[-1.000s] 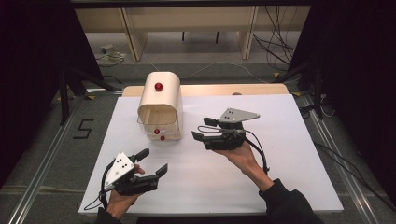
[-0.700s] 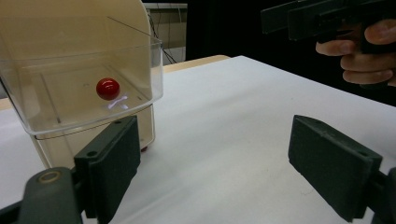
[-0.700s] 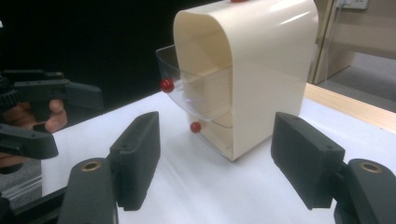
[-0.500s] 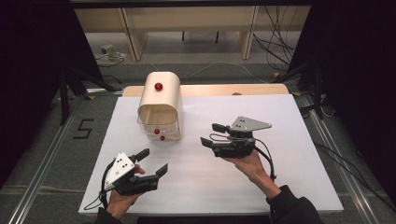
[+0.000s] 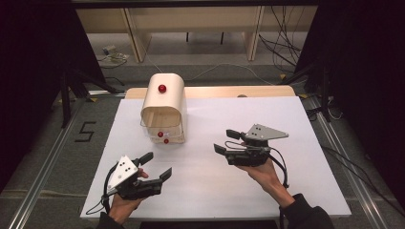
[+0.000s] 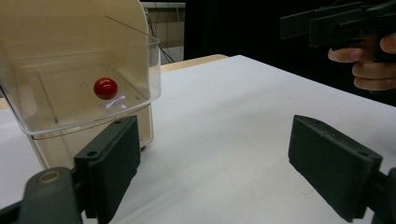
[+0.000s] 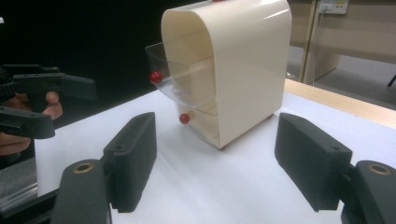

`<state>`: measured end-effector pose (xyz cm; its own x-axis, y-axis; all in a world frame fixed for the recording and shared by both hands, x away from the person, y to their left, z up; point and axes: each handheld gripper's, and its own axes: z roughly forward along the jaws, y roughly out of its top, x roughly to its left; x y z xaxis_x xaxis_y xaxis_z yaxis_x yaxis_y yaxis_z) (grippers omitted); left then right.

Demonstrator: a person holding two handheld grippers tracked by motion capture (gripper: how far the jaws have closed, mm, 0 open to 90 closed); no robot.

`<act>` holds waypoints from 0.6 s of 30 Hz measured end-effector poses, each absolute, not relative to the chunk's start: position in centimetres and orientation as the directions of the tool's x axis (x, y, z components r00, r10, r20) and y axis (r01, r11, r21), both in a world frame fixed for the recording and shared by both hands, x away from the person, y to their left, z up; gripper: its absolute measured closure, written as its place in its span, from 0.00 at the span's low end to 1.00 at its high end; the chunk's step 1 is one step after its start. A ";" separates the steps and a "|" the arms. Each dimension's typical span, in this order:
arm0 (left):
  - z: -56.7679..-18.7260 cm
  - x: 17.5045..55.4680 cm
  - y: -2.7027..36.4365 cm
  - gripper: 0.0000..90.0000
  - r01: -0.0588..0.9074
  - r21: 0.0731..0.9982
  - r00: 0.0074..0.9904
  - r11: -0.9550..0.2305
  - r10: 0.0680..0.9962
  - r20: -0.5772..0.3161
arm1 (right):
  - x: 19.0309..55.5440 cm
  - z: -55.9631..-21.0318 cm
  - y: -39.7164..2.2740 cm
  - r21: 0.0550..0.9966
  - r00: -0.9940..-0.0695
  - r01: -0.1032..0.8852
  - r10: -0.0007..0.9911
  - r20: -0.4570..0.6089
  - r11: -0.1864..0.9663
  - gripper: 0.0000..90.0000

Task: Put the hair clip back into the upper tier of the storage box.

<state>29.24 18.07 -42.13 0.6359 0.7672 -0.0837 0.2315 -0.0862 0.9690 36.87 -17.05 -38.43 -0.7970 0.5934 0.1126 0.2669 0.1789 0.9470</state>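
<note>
The white counter carries a cream cabinet with a rounded top, standing toward its far left part, and a clear drawer is pulled partway out of the cabinet's front toward the person. A small red knob sits on the front of that drawer, a second red knob marks the drawer below it, which looks shut, and a third red knob sits on the cabinet's top. The left tool is held low at the near left of the counter with its jaws spread wide and nothing between them, pointed toward the open drawer, which is near but not touching. The right tool hovers to the right of the cabinet, well apart from it, jaws likewise wide open and empty, aimed at the cabinet's side and front. The work in hand looks like the drawer, either shutting it or drawing it further. The cabinet seems light and nothing is bracing it, so a push on the drawer front could slide or tip the whole cabinet back across the smooth counter. The knob is small and round, so a pinch that lands off centre would likely slip off it. The clear drawer wall is thin, and a jaw pressed against it could flex it or jam the drawer crooked.
</note>
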 end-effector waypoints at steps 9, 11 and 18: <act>-42.1 29.2 18.0 0.18 0.235 0.968 0.643 -0.091 0.761 -0.085 | 36.3 -38.8 -19.1 0.955 -0.778 0.267 0.614 0.133 0.132 0.27; -42.1 29.2 18.0 0.18 0.235 0.967 0.645 -0.094 0.760 -0.083 | 36.3 -38.8 -19.4 0.956 -0.776 0.266 0.616 0.138 0.121 0.25; -42.1 29.2 18.0 0.18 0.235 0.967 0.648 -0.094 0.757 -0.083 | 36.0 -39.3 -20.4 0.955 -0.770 0.274 0.622 0.145 0.117 0.21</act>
